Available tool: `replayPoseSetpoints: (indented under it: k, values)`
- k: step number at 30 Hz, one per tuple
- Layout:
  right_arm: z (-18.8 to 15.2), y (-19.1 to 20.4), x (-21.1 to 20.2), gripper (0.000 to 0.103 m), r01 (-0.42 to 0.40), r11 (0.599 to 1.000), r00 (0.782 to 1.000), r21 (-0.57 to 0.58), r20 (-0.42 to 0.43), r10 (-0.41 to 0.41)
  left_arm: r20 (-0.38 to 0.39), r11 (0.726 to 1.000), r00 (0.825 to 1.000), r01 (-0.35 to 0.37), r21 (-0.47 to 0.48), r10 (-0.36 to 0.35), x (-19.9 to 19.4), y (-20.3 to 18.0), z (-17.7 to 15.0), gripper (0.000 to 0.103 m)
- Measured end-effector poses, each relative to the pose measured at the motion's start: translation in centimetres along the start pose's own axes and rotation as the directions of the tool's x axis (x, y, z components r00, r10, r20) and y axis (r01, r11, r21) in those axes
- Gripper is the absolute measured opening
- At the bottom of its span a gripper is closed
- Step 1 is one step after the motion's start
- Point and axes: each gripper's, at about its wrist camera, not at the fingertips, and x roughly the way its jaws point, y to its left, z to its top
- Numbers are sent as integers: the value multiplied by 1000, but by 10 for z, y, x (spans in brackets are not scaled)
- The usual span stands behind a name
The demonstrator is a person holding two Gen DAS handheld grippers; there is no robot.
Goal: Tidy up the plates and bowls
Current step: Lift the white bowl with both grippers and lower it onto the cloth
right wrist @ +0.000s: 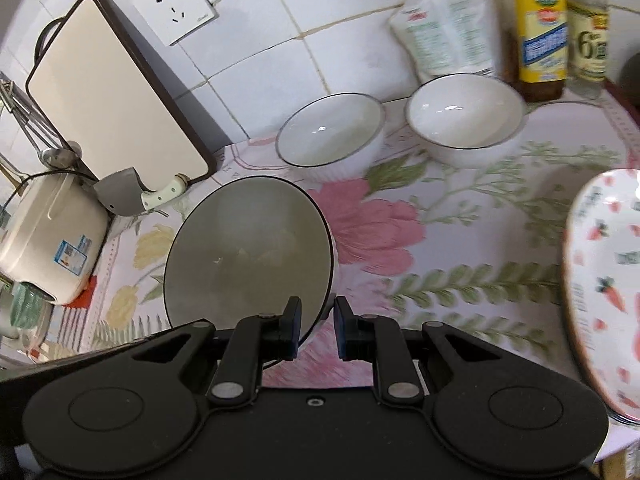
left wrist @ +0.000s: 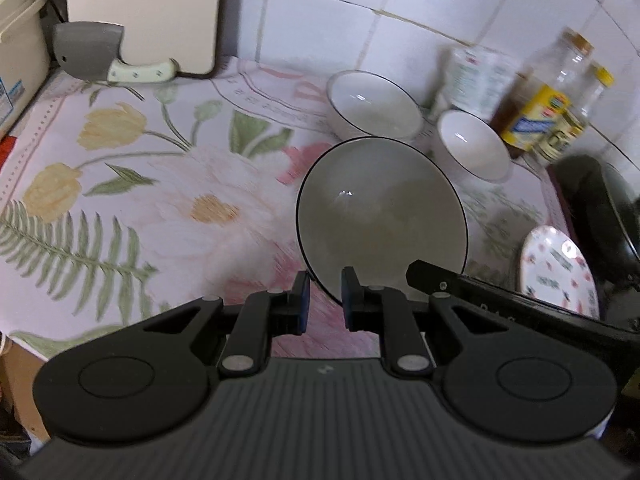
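A large grey-white bowl with a dark rim [left wrist: 380,216] is tilted above the flowered cloth. My left gripper [left wrist: 324,300] is shut on its near rim. The same bowl shows in the right wrist view [right wrist: 248,252], where my right gripper [right wrist: 316,324] is shut on its near rim too. Two smaller white bowls stand upright by the tiled wall, one on the left [left wrist: 374,104] [right wrist: 330,132] and one on the right [left wrist: 472,144] [right wrist: 464,114]. A carrot-patterned plate [left wrist: 558,270] [right wrist: 604,276] lies at the right.
A cutting board [right wrist: 116,92] leans on the wall with a cleaver [left wrist: 92,52] in front of it. Bottles [right wrist: 542,36] and a pouch [right wrist: 448,28] stand at the back right. A rice cooker [right wrist: 48,236] is at the left and a black pan [left wrist: 600,208] at the right.
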Motion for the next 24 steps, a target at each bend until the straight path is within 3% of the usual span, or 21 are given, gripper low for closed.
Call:
replayPoseSetpoints:
  k: [14,24]
  values:
    - [-28,-32,-11,21,95,993,995,-64,-24,-97,-43,998,999,30,56,-28,16,-30,-38,14]
    - [-37,-36,4,21,112,990,993,-84,-32,-115,-83,999,995,48,22,-46,38,-23,-46,14]
